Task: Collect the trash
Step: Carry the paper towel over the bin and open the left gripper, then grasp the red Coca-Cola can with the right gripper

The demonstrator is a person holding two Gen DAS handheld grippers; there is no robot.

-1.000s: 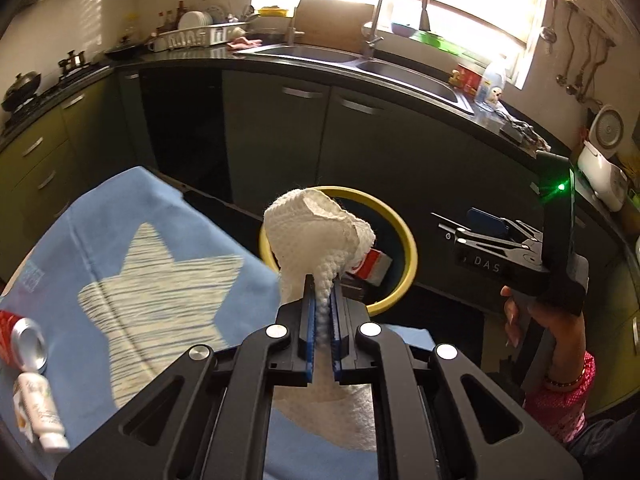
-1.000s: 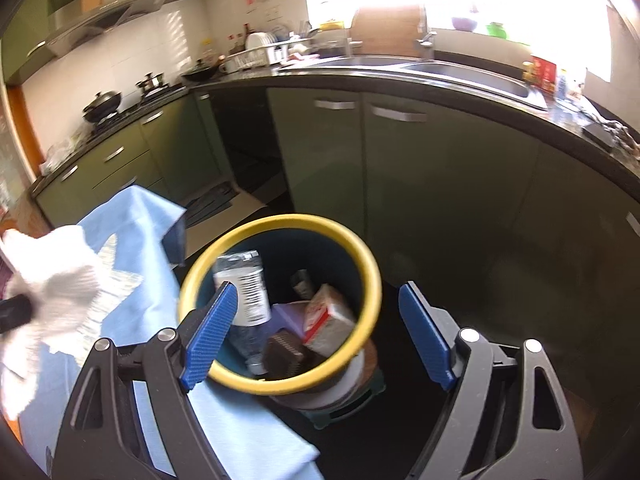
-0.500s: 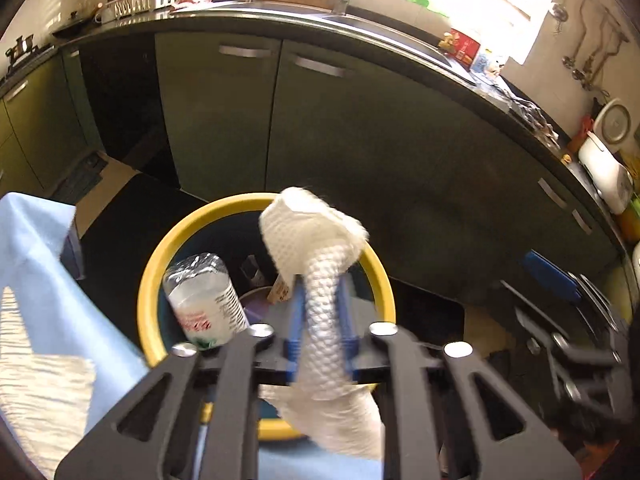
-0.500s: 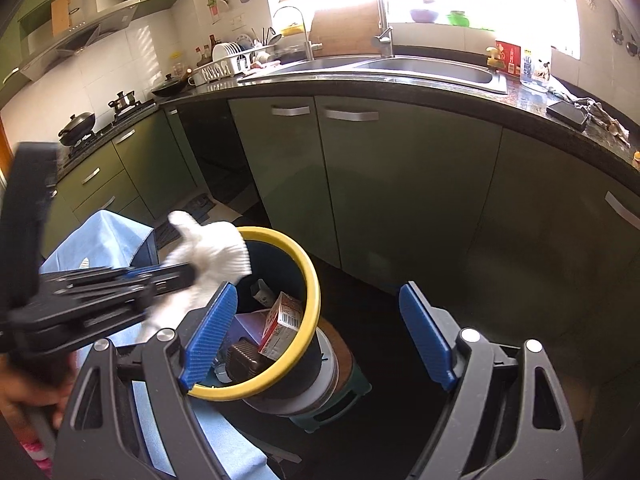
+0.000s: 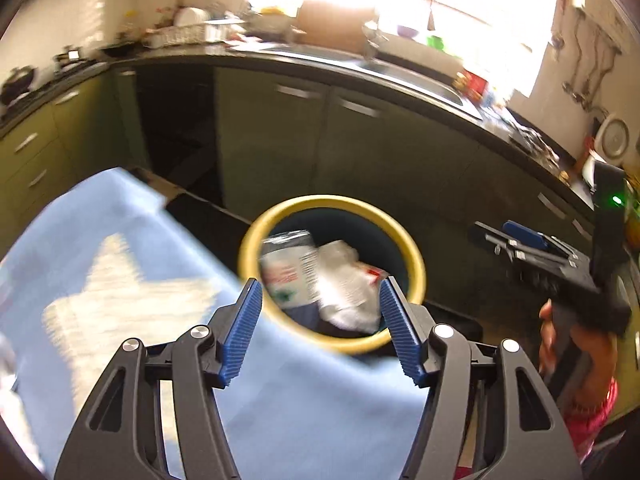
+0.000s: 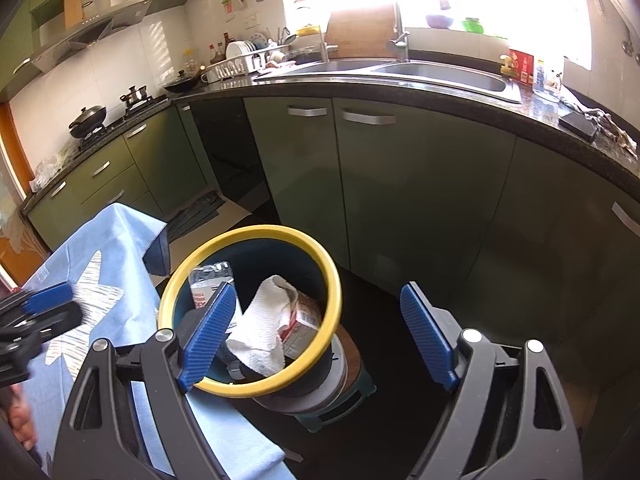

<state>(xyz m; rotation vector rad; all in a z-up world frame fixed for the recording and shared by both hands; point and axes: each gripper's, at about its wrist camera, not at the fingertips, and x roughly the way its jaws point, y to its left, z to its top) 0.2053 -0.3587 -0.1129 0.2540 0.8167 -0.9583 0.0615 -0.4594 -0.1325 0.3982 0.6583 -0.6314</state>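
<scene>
Inside the yellow-rimmed bin (image 6: 332,280) the white paper towel (image 6: 262,320) lay on a plastic bottle (image 6: 208,284) and carton (image 6: 302,318). Above the bin, the left gripper (image 5: 320,300) was opening, nothing between its jaws; beside it, the right gripper (image 6: 320,332) gaped wide, empty.

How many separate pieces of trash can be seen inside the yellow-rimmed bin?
3: a plastic bottle against the left wall, a crumpled paper towel in the middle, and a carton to its right. More may lie hidden beneath them.
</scene>
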